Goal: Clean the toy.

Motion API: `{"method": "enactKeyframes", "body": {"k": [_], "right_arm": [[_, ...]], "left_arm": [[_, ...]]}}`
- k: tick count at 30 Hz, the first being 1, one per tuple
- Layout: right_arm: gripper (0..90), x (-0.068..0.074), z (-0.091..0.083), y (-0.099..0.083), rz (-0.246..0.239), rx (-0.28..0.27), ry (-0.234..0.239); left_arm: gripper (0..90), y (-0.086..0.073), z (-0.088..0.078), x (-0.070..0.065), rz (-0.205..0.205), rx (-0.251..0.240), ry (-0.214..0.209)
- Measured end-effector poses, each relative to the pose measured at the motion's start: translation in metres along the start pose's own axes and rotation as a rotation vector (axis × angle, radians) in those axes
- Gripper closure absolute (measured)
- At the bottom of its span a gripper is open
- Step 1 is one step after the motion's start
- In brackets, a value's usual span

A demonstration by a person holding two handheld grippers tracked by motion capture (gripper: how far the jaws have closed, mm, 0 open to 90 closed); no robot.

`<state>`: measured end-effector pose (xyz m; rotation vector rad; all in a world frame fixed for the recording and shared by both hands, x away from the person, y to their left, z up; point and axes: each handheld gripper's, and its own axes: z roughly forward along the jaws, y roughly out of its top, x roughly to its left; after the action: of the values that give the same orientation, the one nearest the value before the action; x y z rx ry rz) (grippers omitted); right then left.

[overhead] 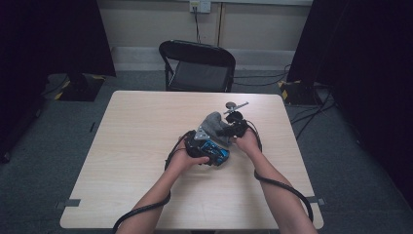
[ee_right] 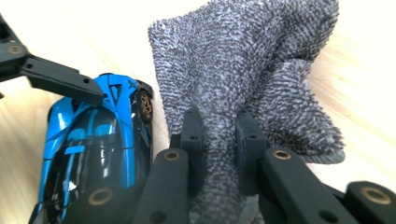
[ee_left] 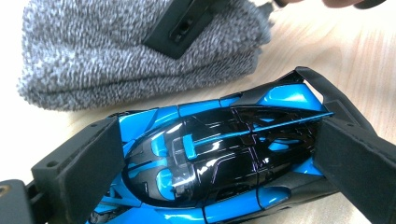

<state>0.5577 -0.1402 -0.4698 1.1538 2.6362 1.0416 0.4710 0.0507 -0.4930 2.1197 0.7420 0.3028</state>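
A blue and black toy car (ee_left: 219,154) lies on the table, and my left gripper (ee_left: 219,161) is shut on it, one pad at its nose and one at its tail. In the high view the toy car (overhead: 216,152) sits near the table's middle under my left gripper (overhead: 207,148). A grey knitted cloth (ee_right: 252,70) is bunched right beside the car, and my right gripper (ee_right: 219,140) is shut on a fold of it. The cloth (overhead: 213,123) and my right gripper (overhead: 229,127) sit just behind the car. One right jaw lies over the cloth (ee_left: 93,51) in the left gripper view.
The wooden table (overhead: 136,146) has bare room on its left half and along the near edge. A small metal tool (overhead: 234,105) lies behind the cloth. A black folding chair (overhead: 197,66) stands beyond the far edge.
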Motion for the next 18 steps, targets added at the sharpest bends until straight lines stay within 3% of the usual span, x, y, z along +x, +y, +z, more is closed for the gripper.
{"method": "enactKeyframes", "body": {"k": [9, 13, 18], "right_arm": [[76.6, 0.007, 0.016, 0.002, 0.007, 0.017, 0.008], [76.7, 0.01, 0.02, 0.003, -0.019, 0.027, -0.004], [77.1, 0.011, 0.021, 0.004, -0.037, 0.037, 0.022]], "left_arm": [[1.4, 0.0, 0.0, 0.0, -0.001, -0.003, 0.002], [1.4, 0.0, 0.0, 0.0, -0.002, -0.003, 0.002], [1.4, 0.0, 0.0, 0.0, 0.001, 0.0, 0.001]]}}
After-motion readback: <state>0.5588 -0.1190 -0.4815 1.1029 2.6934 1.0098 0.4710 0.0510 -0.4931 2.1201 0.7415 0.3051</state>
